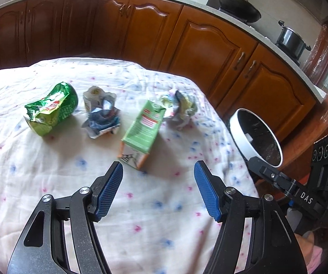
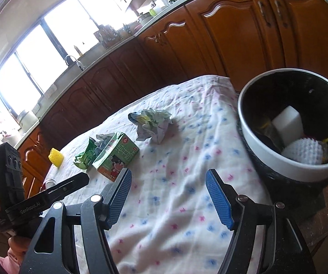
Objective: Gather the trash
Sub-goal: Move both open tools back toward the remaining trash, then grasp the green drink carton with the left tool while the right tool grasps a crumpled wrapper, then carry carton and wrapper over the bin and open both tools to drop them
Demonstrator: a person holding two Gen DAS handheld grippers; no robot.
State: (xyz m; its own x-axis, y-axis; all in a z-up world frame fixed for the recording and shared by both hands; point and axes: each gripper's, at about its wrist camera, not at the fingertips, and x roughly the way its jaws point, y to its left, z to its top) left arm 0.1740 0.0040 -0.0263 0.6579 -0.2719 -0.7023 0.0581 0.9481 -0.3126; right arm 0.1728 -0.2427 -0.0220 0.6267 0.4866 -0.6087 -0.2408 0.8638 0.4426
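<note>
L tongs are wide open w/ nothing between the blue pads, hovering over the cloth-covered bench. Just past the tips at 12 o'clock lies a green carton on its side, its near end close to the L pad. At 10 o'clock, farther out, sits a crushed green can; between can and carton is a crumpled wrapper. At 1 o'clock, touching or just beside the carton's far end, is a paper wad.

R tongs are also spread open and empty, over bare cloth. The carton is at 10 o'clock, just beside the L pad; the wad is at 12. At 2 o'clock, off the bench edge, stands the bin, black inside w/ white rim, holding a white block and a white knobbly item. A yellow mesh piece sits at the bench's far L edge.
</note>
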